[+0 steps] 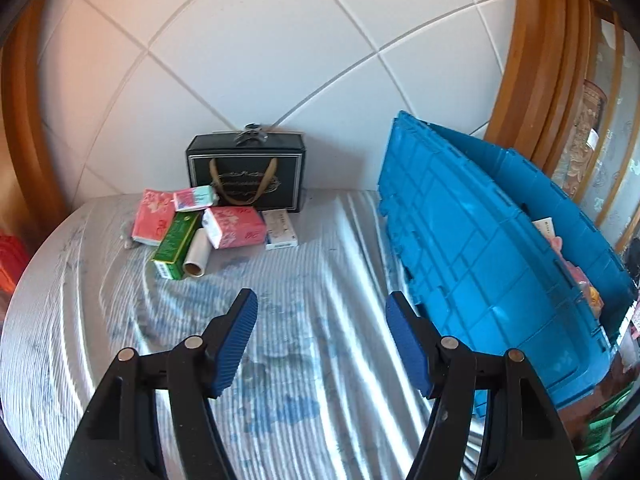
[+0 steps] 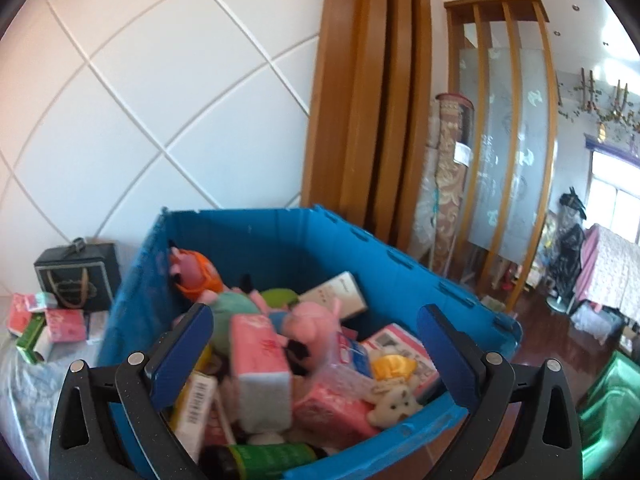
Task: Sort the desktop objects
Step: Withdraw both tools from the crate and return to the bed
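My claw pads (image 1: 240, 340) were dark blue with little ridges. The crate (image 1: 480, 248) was bright blue. The cloth (image 1: 304, 264) had pale stripes and faded blue flowers. One long box (image 1: 176, 242) was green, the tissue packs (image 1: 234, 226) pink (with flowers), and the bag (image 1: 245, 172) black with gold.

Bright daylight, striped shadows, fisheye-warped, slightly blurred.

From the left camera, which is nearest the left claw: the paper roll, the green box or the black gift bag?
From the left claw, nearest first:
1. Paper roll, ahead on the left.
2. Green box, beside it, too close to call.
3. Black gift bag, at the back wall.
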`<state>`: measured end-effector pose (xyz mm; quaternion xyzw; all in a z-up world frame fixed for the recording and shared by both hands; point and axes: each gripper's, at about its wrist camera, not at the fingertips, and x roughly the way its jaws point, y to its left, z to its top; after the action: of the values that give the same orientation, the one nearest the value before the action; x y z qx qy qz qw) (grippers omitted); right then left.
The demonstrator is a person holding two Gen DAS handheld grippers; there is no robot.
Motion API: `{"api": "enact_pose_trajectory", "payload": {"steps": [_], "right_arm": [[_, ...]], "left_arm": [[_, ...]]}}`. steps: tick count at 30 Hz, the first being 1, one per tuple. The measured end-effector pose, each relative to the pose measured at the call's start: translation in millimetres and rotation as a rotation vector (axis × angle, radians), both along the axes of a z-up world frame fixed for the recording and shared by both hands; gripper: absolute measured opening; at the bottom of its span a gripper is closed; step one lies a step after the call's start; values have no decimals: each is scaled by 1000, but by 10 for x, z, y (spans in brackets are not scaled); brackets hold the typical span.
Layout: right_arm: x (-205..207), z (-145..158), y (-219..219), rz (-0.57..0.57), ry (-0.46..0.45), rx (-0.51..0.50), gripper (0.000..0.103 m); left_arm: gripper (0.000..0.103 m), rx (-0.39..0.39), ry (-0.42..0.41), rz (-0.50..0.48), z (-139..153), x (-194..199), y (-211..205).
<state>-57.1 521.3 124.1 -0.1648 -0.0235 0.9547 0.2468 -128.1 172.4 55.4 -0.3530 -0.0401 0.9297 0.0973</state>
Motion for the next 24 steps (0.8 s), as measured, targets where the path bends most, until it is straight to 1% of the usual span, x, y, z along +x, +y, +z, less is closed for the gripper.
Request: {"api": "enact_pose_trajectory", "payload": {"steps": [2, 5, 10, 14, 20, 24], "right_arm": [[39, 111, -365, 63, 33, 14, 103], [9, 193, -913, 174, 50, 14, 103], [-169, 116, -1729, 323, 68, 5, 103], [-474, -137, -2149, 388, 27, -56, 103], [-1094, -682, -2523, 441, -108, -147, 103], [-1534, -1108, -2753, 479, -213, -177, 103]], "left_arm": [[66, -14, -5, 37, -48, 8, -275], [66, -30, -19, 73, -147, -31, -675], [66, -36, -71, 124, -349, -155, -1246], [66, -37, -101, 177, -530, -296, -1621], [66, -34, -132, 245, -848, -640, -2049], [66, -37, -152, 248, -1118, -966, -2182]]}}
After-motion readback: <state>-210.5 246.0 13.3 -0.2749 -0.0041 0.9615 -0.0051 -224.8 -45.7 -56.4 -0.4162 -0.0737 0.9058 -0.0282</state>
